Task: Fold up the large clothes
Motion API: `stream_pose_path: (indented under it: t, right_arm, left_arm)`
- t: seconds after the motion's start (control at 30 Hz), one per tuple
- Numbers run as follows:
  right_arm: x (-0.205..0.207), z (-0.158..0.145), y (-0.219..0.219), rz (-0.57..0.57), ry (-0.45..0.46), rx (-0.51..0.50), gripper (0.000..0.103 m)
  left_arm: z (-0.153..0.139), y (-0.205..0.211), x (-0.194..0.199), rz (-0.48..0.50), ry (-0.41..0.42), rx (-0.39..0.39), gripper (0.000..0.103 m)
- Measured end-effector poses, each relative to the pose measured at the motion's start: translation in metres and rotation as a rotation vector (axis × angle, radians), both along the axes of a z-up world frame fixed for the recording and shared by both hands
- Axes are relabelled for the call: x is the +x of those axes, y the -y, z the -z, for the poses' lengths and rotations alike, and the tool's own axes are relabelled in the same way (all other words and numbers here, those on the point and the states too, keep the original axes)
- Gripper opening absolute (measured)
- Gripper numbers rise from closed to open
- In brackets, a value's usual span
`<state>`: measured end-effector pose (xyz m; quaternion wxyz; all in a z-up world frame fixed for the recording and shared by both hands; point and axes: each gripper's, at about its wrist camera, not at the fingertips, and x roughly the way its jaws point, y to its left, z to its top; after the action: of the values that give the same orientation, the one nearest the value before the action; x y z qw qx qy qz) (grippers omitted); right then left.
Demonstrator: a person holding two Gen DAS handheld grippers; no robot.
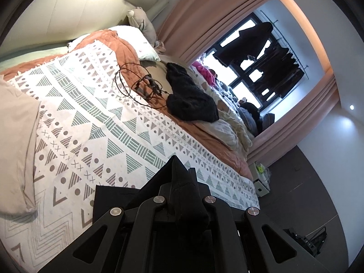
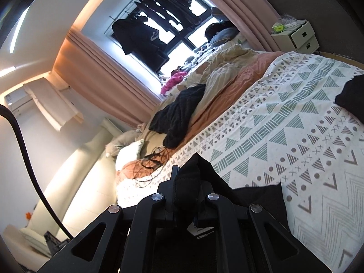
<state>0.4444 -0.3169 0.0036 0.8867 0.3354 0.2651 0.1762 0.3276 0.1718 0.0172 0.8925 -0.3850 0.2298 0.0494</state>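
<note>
Both wrist views look across a bed covered by a white blanket with grey and green triangles. My left gripper is shut on a bunched edge of a black garment, which trails to the left over the blanket. My right gripper is shut on another pinch of black garment; that cloth spreads to the right below it. A further patch of black cloth shows at the right edge of the right wrist view. Both views are rolled sideways.
A black knitted garment and a tangle of thin cables lie on the far part of the bed, beside crumpled cream bedding. A beige pillow lies near left. Pink curtains frame a window. A white drawer unit stands past the bed.
</note>
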Motion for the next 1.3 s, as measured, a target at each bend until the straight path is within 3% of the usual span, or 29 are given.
stream_pose_path:
  t: [0.3, 0.5, 0.57, 0.6, 0.63, 0.67, 0.7, 0.73, 0.8, 1.0, 1.3]
  right_arm:
    - [0.082, 0.045, -0.018, -0.002, -0.079, -0.087, 0.009]
    - [0.121, 0.09, -0.027, 0.002, -0.148, -0.12, 0.009]
    - [0.129, 0.103, -0.031, 0.008, -0.161, -0.153, 0.012]
    - [0.132, 0.107, -0.033, 0.016, -0.168, -0.174, 0.018]
    - [0.135, 0.112, -0.034, 0.021, -0.186, -0.19, 0.037]
    - [0.136, 0.116, -0.033, 0.029, -0.202, -0.201, 0.068]
    - [0.135, 0.12, -0.031, 0.046, -0.208, -0.207, 0.077]
    - [0.131, 0.122, -0.028, 0.061, -0.192, -0.207, 0.079]
    - [0.128, 0.124, -0.025, 0.066, -0.195, -0.226, 0.079]
    - [0.111, 0.138, -0.007, 0.08, -0.244, -0.235, 0.079]
    - [0.069, 0.169, 0.003, 0.044, -0.33, -0.306, 0.078]
  left_arm:
    - [0.058, -0.017, 0.08, 0.001, -0.12, 0.026, 0.006]
    - [0.103, -0.024, 0.112, 0.005, -0.21, 0.027, 0.006]
    - [0.114, -0.026, 0.12, 0.024, -0.249, 0.038, 0.013]
    - [0.119, -0.026, 0.124, 0.035, -0.271, 0.035, 0.022]
    - [0.124, -0.028, 0.125, 0.04, -0.285, 0.027, 0.035]
    - [0.126, -0.03, 0.123, 0.034, -0.283, 0.02, 0.041]
    - [0.126, -0.031, 0.118, 0.014, -0.27, 0.024, 0.055]
    - [0.124, -0.032, 0.112, -0.015, -0.26, 0.034, 0.068]
    - [0.121, -0.038, 0.1, -0.052, -0.23, 0.03, 0.078]
    - [0.125, -0.039, 0.075, -0.058, -0.273, 0.066, 0.078]
    - [0.162, -0.023, 0.028, -0.004, -0.388, 0.108, 0.076]
